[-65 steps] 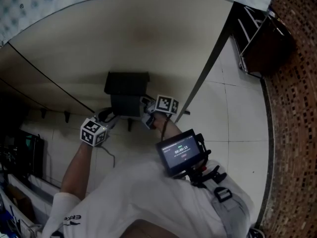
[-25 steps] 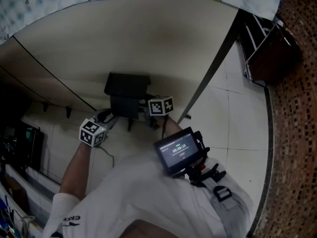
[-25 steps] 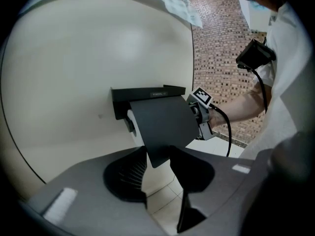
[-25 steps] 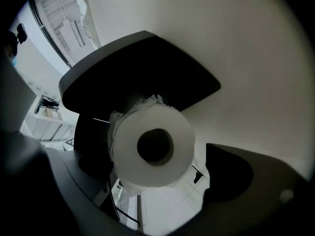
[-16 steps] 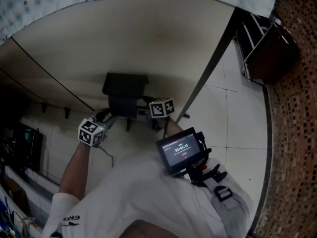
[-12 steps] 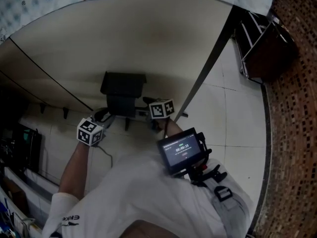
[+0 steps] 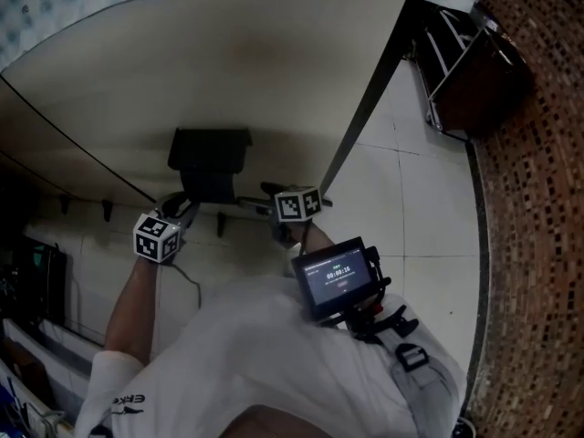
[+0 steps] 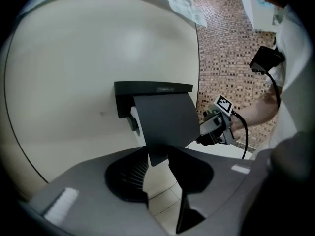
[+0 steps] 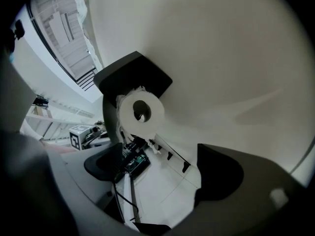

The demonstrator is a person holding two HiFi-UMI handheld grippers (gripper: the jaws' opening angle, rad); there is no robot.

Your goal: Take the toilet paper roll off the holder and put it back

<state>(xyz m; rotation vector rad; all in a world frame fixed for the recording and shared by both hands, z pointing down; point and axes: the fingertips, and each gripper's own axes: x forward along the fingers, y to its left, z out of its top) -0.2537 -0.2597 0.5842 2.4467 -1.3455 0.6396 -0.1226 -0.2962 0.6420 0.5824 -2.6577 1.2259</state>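
Note:
A black wall holder (image 7: 210,158) with a hanging lid flap (image 8: 165,122) carries the white toilet paper roll (image 9: 141,113), whose edge (image 8: 135,120) peeks out beside the flap. My left gripper (image 7: 181,210) sits just under the holder. Its jaws are closing, and the flap's lower edge shows in the narrow gap between them; I cannot tell if they touch it. My right gripper (image 7: 265,192) is to the right of the holder. It stands wide with its jaws closing, and the roll is ahead of them, not between them. Each gripper view shows the other gripper: the right gripper (image 8: 216,127) and the left gripper (image 9: 81,135).
The holder hangs on a cream wall (image 7: 228,71). A dark post (image 7: 360,117) runs down to the white tiled floor (image 7: 420,235). A metal rack (image 7: 461,71) stands at the upper right by mosaic tiles (image 7: 534,245). A small screen (image 7: 336,277) sits on the person's chest.
The whole head view has shifted left. The right gripper has drawn a little away from the holder, to the right. The left gripper stays under the holder.

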